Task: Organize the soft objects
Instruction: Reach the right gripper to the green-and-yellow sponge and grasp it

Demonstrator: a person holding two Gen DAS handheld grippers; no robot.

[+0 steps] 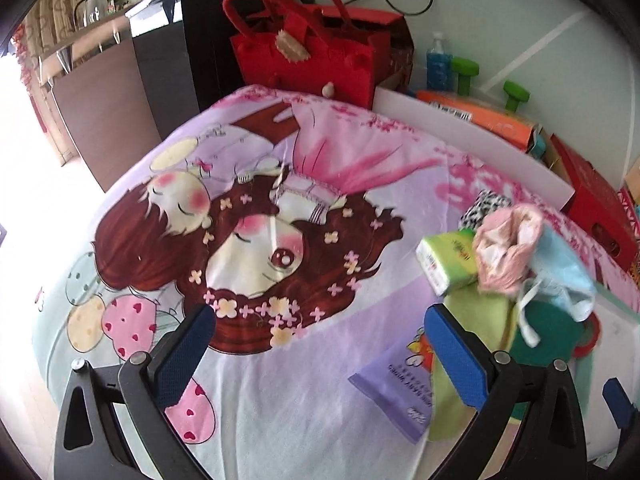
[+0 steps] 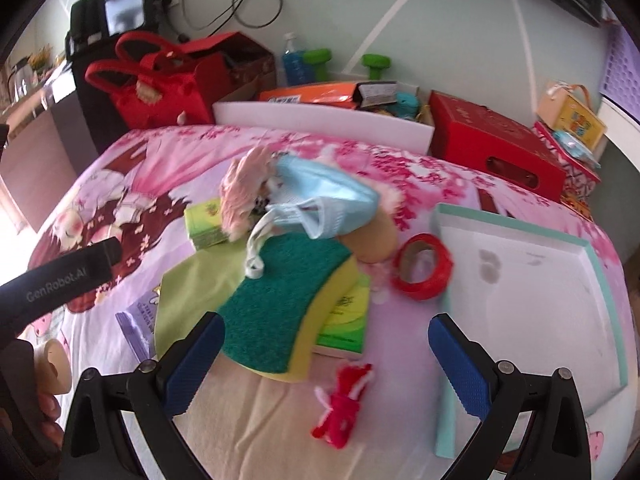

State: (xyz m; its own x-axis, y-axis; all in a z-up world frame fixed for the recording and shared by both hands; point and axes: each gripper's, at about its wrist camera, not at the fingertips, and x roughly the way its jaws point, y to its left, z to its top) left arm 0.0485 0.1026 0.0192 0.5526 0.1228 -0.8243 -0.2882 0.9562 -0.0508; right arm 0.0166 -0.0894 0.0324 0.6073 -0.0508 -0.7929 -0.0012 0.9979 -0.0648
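On the cartoon sheet (image 1: pixel 280 400): soft pile, right of centre.
Tray (image 2: pixel 520 280): white, teal rim; clear in right view only.
Sponge (image 2: pixel 280 304): green-yellow, touching face mask (image 2: pixel 320 192) strap; mostly hidden in left view.
Red yarn doll (image 2: pixel 344 404): right view only.
Left gripper (image 1: pixel 320 356): fingers spread, empty.
Right gripper (image 2: pixel 324 364): fingers spread, empty, above doll.
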